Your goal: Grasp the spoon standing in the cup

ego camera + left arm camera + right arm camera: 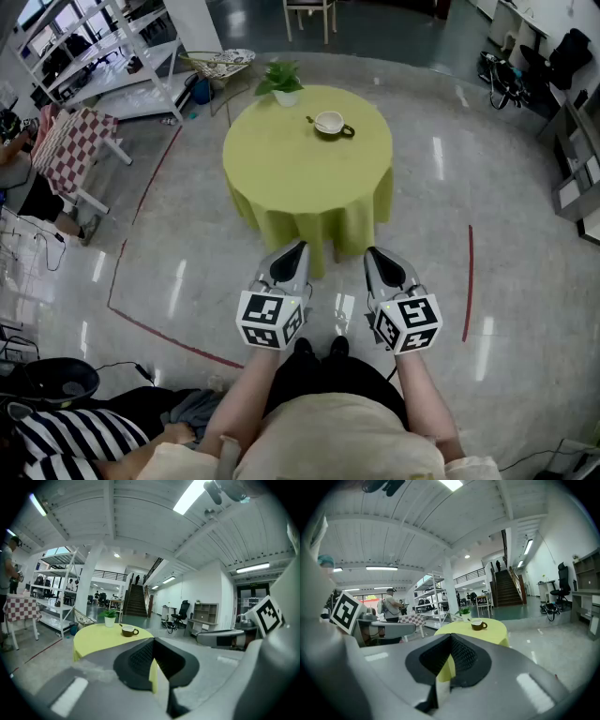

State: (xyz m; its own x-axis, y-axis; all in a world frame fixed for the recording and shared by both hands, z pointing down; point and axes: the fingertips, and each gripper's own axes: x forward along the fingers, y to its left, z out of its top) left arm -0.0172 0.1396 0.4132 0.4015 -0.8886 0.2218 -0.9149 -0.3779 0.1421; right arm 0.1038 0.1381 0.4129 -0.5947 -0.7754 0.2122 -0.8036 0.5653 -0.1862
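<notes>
Both grippers were held low in front of the person, the left gripper (pixel 297 249) with its jaws pressed together on nothing and the right gripper (pixel 373 254) likewise closed and empty. Well ahead of them stood the round table (pixel 281 178) under a yellow-green cloth. On its far side sat the cup (pixel 330 123) with the spoon (pixel 310 119) leaning out of it, near a small potted plant (pixel 280 82) at the table's far edge.

Brown cup (pixel 330 123), white inside, upright on far part of round yellow table (pixel 300 178), handle pointing right in head view. Thin spoon (pixel 310 118) standing tilted in cup, handle poking out past left rim.
</notes>
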